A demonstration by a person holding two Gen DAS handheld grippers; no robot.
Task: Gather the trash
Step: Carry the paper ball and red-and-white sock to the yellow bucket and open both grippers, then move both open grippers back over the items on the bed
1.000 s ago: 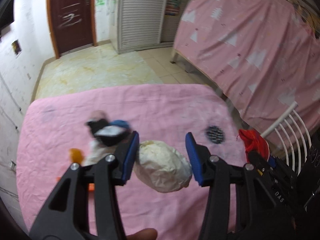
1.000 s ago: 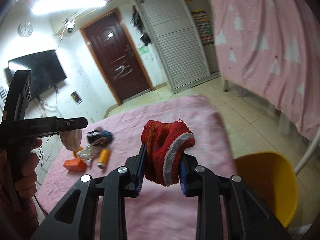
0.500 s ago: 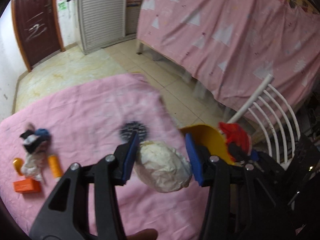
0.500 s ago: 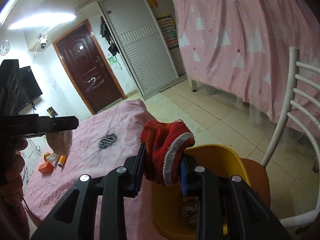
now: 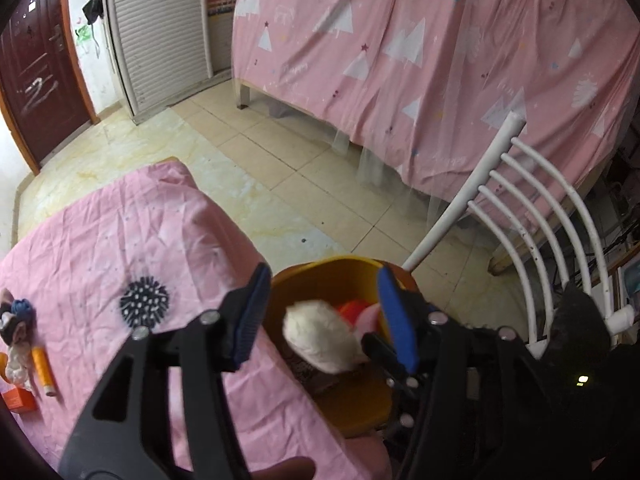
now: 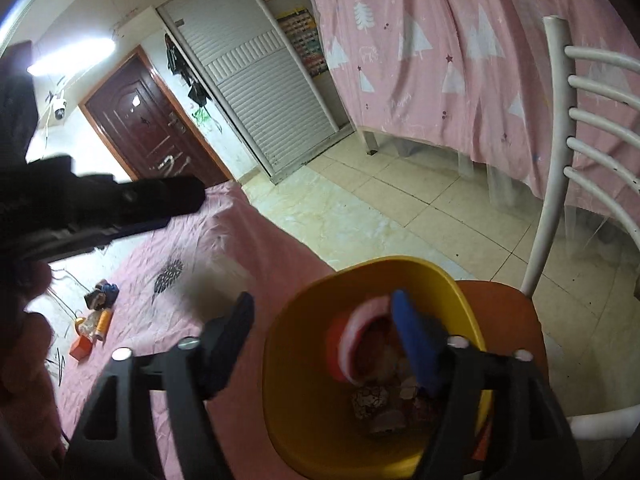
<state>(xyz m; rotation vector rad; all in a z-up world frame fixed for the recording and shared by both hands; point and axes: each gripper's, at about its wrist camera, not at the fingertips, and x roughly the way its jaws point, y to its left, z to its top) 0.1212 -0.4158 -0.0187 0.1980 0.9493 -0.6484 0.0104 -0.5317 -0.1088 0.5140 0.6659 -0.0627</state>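
Pink cloth covers the desk (image 5: 132,240), and a yellow bin (image 6: 304,380) sits on an orange-seated white chair (image 6: 556,200) just beside its edge. A second ago the left gripper (image 5: 320,312) clamped a white paper wad (image 5: 320,336) over the desk; now it hangs over the bin, its fingers (image 5: 396,320) opening, with the wad loose between them, touching neither pad and down inside the bin mouth. The right gripper (image 6: 320,336) held a red knit cap (image 6: 348,344) a second ago; its fingers (image 6: 412,344) are now opening wide and the cap lies in the bin, on top of other scraps, clear of both pads. In the right wrist view the left gripper's black body crosses the upper left, blurred, and hides part of the desk.

Left on the desk, well apart from the bin: a dark spiky ball (image 5: 145,307), an orange spool (image 5: 42,370), an orange box (image 5: 18,398) and a small heap of dark and white scraps (image 5: 16,332). Behind stand a pink curtain with white trees (image 5: 420,52), a white louvred cupboard (image 5: 156,28) and a dark red door (image 5: 36,64).
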